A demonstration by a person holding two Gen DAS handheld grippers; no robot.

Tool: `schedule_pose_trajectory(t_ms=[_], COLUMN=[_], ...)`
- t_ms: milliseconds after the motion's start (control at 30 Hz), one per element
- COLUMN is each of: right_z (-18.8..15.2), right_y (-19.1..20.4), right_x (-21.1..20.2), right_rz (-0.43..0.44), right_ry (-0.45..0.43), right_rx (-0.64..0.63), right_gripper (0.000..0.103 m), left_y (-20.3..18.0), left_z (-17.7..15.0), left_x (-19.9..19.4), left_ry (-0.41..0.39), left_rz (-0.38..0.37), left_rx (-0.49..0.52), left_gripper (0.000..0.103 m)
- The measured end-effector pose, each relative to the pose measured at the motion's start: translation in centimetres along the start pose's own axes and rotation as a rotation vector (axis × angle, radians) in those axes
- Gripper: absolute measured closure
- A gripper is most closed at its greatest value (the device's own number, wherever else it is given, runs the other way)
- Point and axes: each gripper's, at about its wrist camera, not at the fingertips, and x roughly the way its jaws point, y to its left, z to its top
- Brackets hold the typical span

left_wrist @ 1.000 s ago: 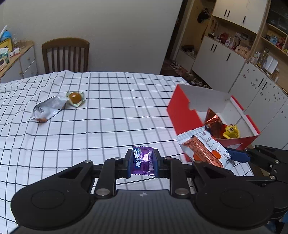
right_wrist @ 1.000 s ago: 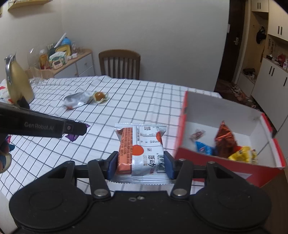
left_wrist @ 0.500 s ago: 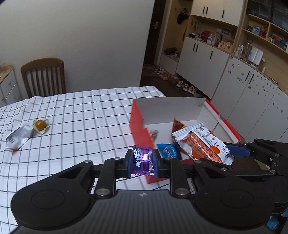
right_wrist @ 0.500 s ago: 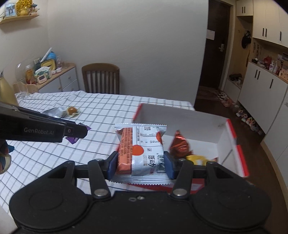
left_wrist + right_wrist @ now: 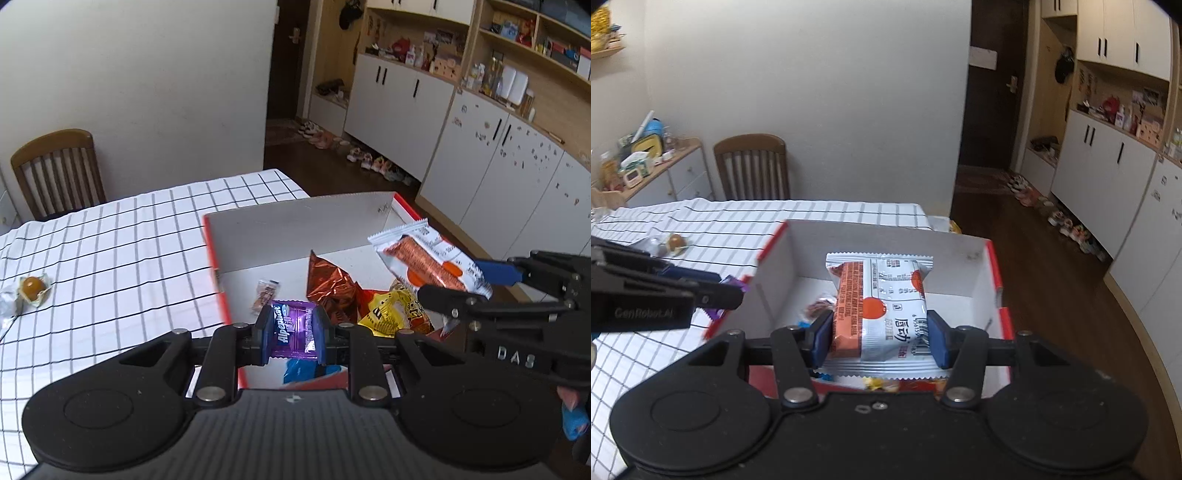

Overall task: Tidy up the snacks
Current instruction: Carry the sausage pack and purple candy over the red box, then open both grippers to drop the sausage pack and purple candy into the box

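My left gripper (image 5: 291, 334) is shut on a small purple candy packet (image 5: 293, 332) and hangs over the near left corner of the red-and-white box (image 5: 295, 225). My right gripper (image 5: 879, 334) is shut on a white-and-orange biscuit packet (image 5: 882, 299), held over the box (image 5: 886, 240) interior. In the left wrist view the biscuit packet (image 5: 428, 258) hovers above the box's right side. Inside lie a copper foil bag (image 5: 332, 280), a yellow packet (image 5: 391, 310), a blue packet (image 5: 299, 369) and a small brown sweet (image 5: 264, 295).
On the checked tablecloth (image 5: 110, 251) at far left lies an orange sweet in an open wrapper (image 5: 33, 290) beside a silver packet (image 5: 7, 306). A wooden chair (image 5: 55, 170) stands behind the table. White cabinets (image 5: 498, 155) and shoes line the right wall.
Both grippers have travelled right from above the tablecloth to above the box, each still holding its packet. The box now fills the view beneath them.
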Motion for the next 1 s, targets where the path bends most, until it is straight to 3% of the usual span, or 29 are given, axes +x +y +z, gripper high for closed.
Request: schedule_pose_trajectory(t_ms=[600, 1000], right_z=[0.1, -0.2], right_y=[-2.8, -2.8], right_x=[7.8, 9.0], right_rz=[-0.025, -0.036], right_ry=[0.169, 0.218], right_rx=[0.019, -0.001], right_gripper=[0.052, 0.051], left_y=[-1.5, -1.3], left_z=[3.4, 3.0], left_x=[10.7, 14.1], left_ry=[0.151, 0.247], left_rz=[0.074, 0.102], left_rx=[0.048, 0.063], left_gripper=[0.081, 0.081])
